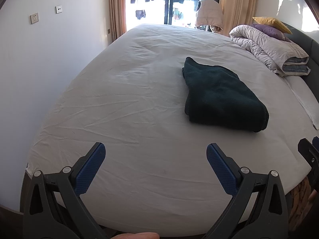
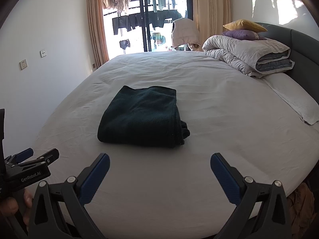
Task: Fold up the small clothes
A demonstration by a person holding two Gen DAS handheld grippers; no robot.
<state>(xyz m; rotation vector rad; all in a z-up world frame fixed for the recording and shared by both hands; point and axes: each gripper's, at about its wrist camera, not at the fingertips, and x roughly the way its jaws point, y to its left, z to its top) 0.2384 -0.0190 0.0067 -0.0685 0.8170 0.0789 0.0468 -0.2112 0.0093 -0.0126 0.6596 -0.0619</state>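
Both tools, left tool (image 1: 156,152) and right tool (image 2: 160,162), gape empty; only the right view shows the folded dark-green fleece garment's (image 2: 141,119) stacked edges on the white-sheeted bed (image 2: 219,103)

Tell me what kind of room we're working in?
Most likely a bedroom: a wide bed with a white sheet, a rolled grey duvet against the padded headboard, and a yellow pillow on top.

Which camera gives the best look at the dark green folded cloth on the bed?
The right wrist view: the dark green folded cloth lies centred straight ahead, layered edge visible. The left wrist view shows it off to the right, at an angle.
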